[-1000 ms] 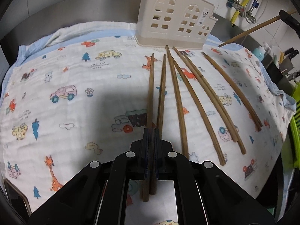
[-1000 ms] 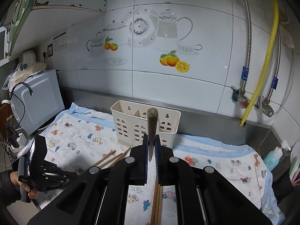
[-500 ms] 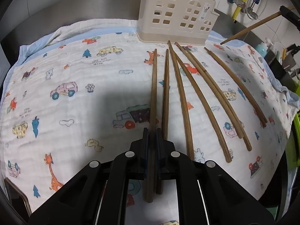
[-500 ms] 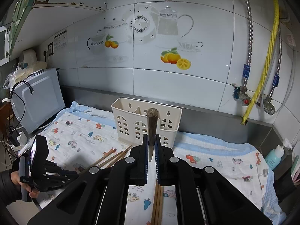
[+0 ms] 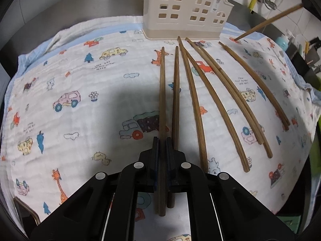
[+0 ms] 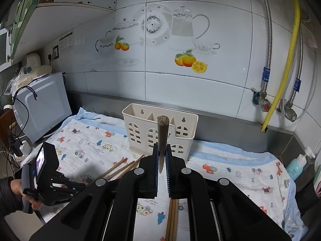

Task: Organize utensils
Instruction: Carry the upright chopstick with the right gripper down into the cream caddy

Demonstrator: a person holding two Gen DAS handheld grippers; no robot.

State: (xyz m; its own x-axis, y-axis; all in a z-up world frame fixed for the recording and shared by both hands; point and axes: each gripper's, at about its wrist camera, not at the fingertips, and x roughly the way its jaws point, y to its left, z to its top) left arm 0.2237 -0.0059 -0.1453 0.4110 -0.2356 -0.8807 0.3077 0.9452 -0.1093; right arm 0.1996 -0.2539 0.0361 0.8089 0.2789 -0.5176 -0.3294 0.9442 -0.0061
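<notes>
- Since the earlier frames, the cream utensil holder (image 5: 185, 10) sits higher in the left wrist view, and the chopsticks stretch longer across the cloth; the right wrist view is unchanged.
- Left wrist view: left hand-held gripper (image 5: 162, 150) is clamped on one brown chopstick (image 5: 162, 100), its jaws having just eased and closed again around it.
- Its far end reaches toward the holder at the tabletop's back edge.
- Seven more loose chopsticks (image 5: 212, 104) fan over the cartoon-print cloth (image 5: 80, 80), toward the right edge.
- Right wrist view: right hand-held gripper (image 6: 162, 154) is closed on another chopstick (image 6: 162, 140), blunt end up, in front of the holder.
- At the left edge, a gloved hand (image 6: 22, 190) holds the other gripper.
</notes>
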